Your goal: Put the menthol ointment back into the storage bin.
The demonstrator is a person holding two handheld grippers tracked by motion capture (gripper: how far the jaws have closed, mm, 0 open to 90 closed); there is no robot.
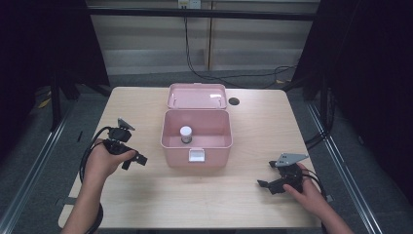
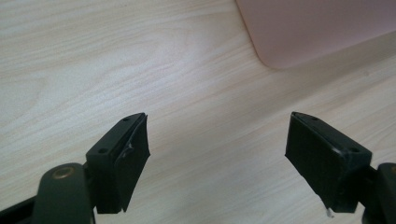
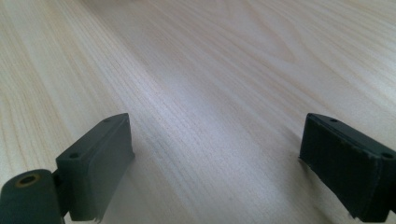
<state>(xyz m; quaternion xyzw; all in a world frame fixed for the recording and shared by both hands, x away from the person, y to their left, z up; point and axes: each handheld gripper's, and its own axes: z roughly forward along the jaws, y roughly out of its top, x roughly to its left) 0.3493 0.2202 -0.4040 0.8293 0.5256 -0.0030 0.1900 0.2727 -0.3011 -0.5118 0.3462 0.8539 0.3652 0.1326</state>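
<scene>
While both hands rest on the pale wooden tabletop point(image 1: 146, 195), open pink plastic box point(image 1: 196, 155) at centre, small white-capped jar point(image 1: 186, 133) inside it (upright), left tongs point(image 1: 138, 161) just beside the box's left, spread wide, empty, right tongs point(image 1: 267, 185) off its right, wide, empty.

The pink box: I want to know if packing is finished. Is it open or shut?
Open. The pink box has its lid swung back behind it, and a small white-capped jar stands upright inside.
</scene>
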